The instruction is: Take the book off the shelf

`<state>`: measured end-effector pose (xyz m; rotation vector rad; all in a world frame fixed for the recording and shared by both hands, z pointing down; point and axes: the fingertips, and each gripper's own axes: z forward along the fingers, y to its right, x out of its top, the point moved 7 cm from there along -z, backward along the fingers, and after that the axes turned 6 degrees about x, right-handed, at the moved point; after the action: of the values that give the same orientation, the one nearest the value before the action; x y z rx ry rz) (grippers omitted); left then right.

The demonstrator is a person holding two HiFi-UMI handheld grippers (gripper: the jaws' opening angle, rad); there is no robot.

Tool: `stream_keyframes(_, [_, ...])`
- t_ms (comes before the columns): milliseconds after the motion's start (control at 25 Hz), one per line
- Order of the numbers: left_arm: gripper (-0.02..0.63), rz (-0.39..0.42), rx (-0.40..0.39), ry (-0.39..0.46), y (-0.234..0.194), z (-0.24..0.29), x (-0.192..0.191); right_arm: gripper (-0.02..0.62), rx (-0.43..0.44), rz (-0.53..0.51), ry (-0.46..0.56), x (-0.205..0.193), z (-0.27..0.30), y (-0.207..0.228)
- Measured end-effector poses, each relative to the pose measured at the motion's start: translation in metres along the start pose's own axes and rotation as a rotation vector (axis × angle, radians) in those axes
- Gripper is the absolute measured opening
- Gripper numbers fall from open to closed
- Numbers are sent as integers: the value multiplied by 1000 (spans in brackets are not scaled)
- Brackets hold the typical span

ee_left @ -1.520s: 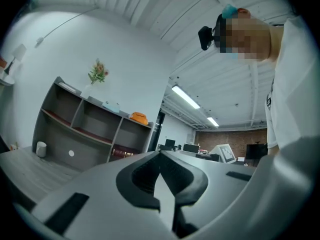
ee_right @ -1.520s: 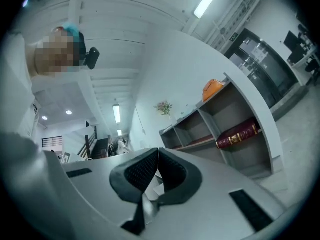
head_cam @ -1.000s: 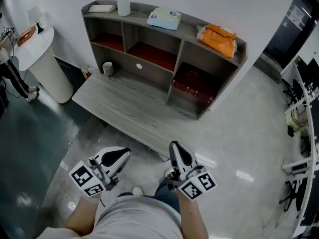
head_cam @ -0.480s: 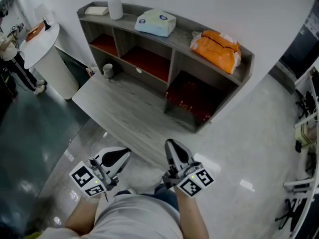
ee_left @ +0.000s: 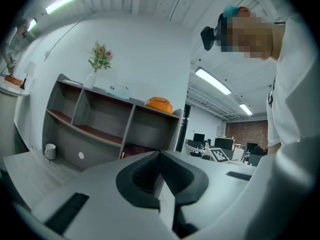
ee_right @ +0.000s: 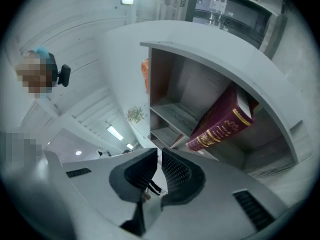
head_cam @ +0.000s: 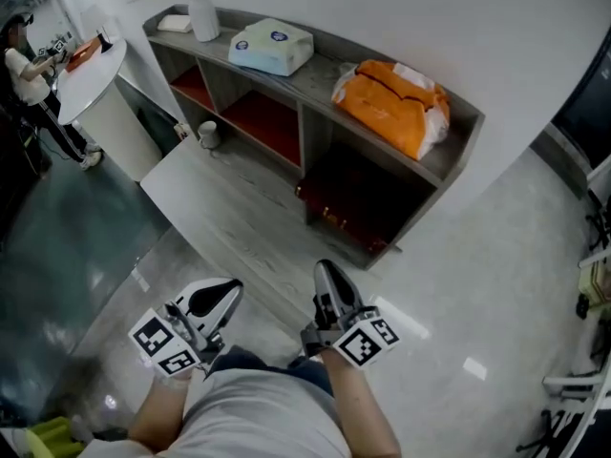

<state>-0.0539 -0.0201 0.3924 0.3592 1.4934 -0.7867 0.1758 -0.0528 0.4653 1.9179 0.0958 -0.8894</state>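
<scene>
Your left gripper [head_cam: 221, 297] was clenched, its two ribbed pads meeting at the tips with nothing between them, and it pointed across the pale wooden platform [head_cam: 229, 198] toward the grey shelf [head_cam: 320, 70]. Your right gripper [head_cam: 331, 284] was clenched too, its pads pressed close and empty, and it was aimed at the shelf's rightmost lower compartment. In that compartment stood the book [ee_right: 220, 124], dark maroon with gilt lettering and bands on its spine. It was tilted rather than upright, leaning across the opening with its spine toward you. From the head view that compartment was dark, and only a deep red shape with a few gold glints could be made out there. Neither gripper touched the book; both were held low in front of you at the near edge of the platform, well apart from the shelf. On the shelf's top board lay an orange bag [head_cam: 391, 103] above the book's compartment, a pale blue box [head_cam: 270, 46] nearer the middle, and a white vase [head_cam: 202, 17] of flowers toward the far left end. A small white cup [head_cam: 208, 134] stood on the platform just in front of the left compartments. A round white table [head_cam: 105, 74] stood to the left of the shelf, with a person [head_cam: 29, 74] beside it.
</scene>
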Motion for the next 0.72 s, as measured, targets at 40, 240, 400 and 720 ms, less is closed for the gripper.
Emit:
stream_keyframes(40, [15,-3,12,-4,2,4,-1,18,-4,14,-3,1,1,7])
stream_keyframes(240, [15,9,50,-37,10,15,-7,36,-44,102,-1,0,12,40])
stream_keyframes(400, [15,-4,81,-43,5,15,-7,131,-93,160,-1,-2,22,58])
stream_keyframes(720, [15,3,65,-76,-10,17,-5,244,-133,253,54,-11,48,79])
